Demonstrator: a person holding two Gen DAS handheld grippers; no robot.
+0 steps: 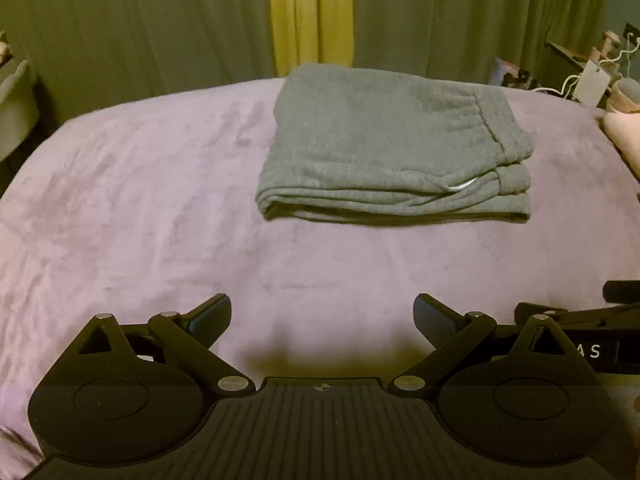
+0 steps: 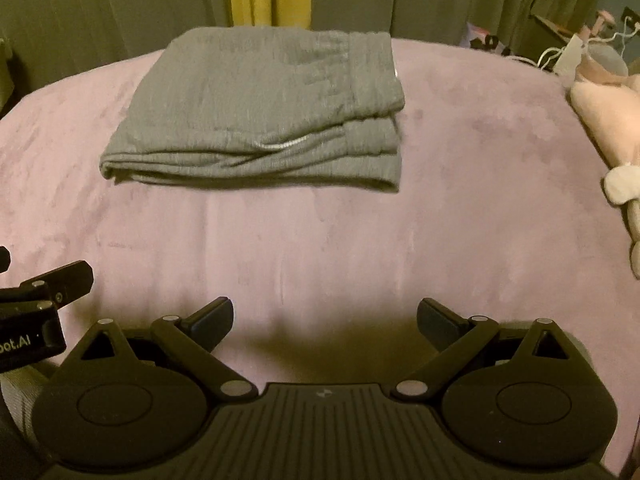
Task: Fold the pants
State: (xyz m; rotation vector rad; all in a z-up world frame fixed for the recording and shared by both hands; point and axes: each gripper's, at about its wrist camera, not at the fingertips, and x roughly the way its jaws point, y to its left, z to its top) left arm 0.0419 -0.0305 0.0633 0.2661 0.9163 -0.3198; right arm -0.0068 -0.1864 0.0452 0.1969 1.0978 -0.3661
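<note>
Grey sweatpants (image 1: pixel 392 148) lie folded into a thick rectangle on a pink-lilac bed cover (image 1: pixel 140 208), waistband at the right with a white drawstring tip showing. The right wrist view has the same pants (image 2: pixel 264 112) up and left of centre. My left gripper (image 1: pixel 322 316) hovers open over bare cover, well short of the pants, nothing between its fingers. My right gripper (image 2: pixel 325 318) is likewise open and empty, set back from the pants. Each gripper shows at the edge of the other's view: the right one (image 1: pixel 580 316), the left one (image 2: pixel 60 284).
Dark curtains with a yellow strip (image 1: pixel 310 16) hang behind the bed. A pink cushion (image 2: pixel 608 116) and a pale soft toy (image 2: pixel 624 192) lie at the bed's right edge. A cluttered side table with cables (image 1: pixel 592 72) stands at far right. A grey chair (image 1: pixel 16 104) is at left.
</note>
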